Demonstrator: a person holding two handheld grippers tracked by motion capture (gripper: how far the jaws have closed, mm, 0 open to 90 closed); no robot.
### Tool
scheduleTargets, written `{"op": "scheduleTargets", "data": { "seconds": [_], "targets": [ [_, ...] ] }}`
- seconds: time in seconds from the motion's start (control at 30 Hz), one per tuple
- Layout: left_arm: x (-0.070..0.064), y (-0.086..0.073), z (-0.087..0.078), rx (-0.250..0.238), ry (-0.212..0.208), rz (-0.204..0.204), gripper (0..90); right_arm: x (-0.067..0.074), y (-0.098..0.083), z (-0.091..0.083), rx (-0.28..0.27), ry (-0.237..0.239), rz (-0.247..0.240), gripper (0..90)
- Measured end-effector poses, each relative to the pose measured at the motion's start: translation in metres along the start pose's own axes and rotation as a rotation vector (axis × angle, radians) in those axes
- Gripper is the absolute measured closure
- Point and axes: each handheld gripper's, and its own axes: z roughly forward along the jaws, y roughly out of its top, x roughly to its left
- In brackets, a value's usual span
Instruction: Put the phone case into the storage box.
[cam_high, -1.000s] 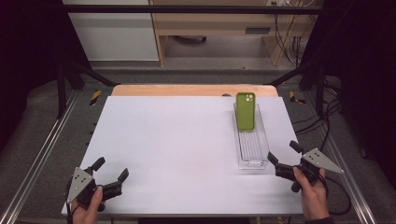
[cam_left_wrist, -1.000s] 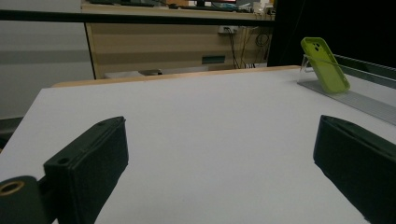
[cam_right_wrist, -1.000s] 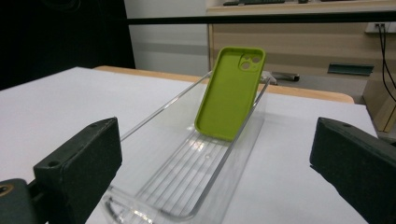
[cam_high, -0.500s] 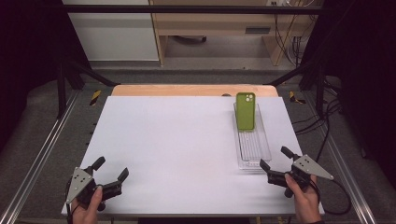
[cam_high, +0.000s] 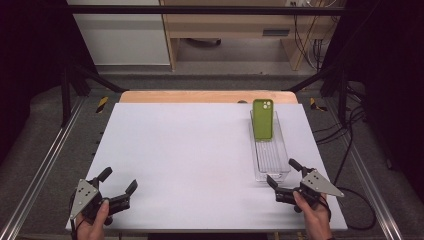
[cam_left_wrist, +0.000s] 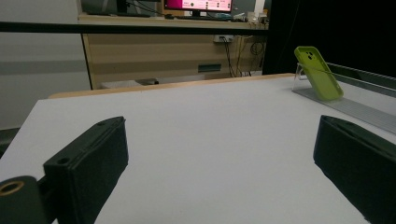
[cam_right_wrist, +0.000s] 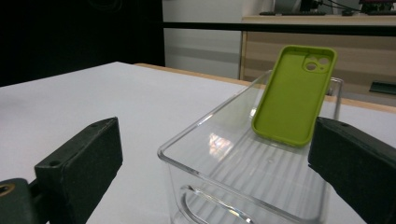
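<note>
Both claws are held released, with nothing between their jaws. At the near right corner of the counter (cam_high: 200, 150), the right claw (cam_high: 282, 177) is gripped by a hand (cam_high: 314, 212) and is pointed toward the near end of a clear plastic tray (cam_high: 272, 167), just short of it and not touching it. At the near left corner, the left claw (cam_high: 119, 182) is held by the other hand (cam_high: 92, 220) and rests low over bare counter, well apart from the tray. A green phone case (cam_high: 262, 118) is propped up, tilted back, at the far end of the tray, with its camera cutout at the top. In the right gripper view, the tray (cam_right_wrist: 224, 154) is seen close ahead between the two black jaws, with ribbing on its floor, and the phone case (cam_right_wrist: 294, 93) is leaned against its far wall. In the left gripper view, the phone case (cam_left_wrist: 319, 72) is seen far off to the right, across a wide stretch of plain counter (cam_left_wrist: 201, 126). The counter is covered by a smooth white sheet, and a strip of pale wood (cam_high: 205, 96) is exposed along its far edge. Metal rails (cam_high: 45, 170) are run along both sides of the counter, and black frame bars (cam_high: 210, 9) are set above it. Grey flooring is laid around the counter, with black cables (cam_high: 360, 135) trailed at the right. Beyond the counter, a wooden desk (cam_high: 240, 30) and a white cabinet (cam_high: 120, 35) are placed against dark surroundings, and a lit monitor (cam_left_wrist: 198, 4) is seen on the desk in the left gripper view.
</note>
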Motion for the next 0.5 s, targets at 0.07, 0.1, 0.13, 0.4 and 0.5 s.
{"op": "scheduleTargets", "data": {
  "seconds": [0.07,0.1,0.13,0.4,0.5],
  "targets": [
    [0.0,0.0,-0.001,-0.01,-0.006,-0.006,2.6,0.004,-0.001,0.003,-0.009,0.006,0.006,3.3],
    [0.0,0.0,-0.001,-0.012,-0.006,-0.007,2.6,0.005,-0.001,0.005,-0.019,0.009,0.0,3.3],
    [0.0,0.0,-0.001,-0.013,-0.007,-0.009,2.6,0.006,-0.001,0.006,-0.024,0.012,0.002,3.3],
    [-0.002,0.002,-0.002,-0.051,-0.032,-0.006,2.5,0.01,-0.002,0.013,-0.039,0.02,-0.011,3.2],
    [-0.004,0.003,-0.003,-0.064,-0.044,-0.006,2.4,0.009,-0.003,0.011,-0.036,0.009,-0.017,3.2]
  ]
}}
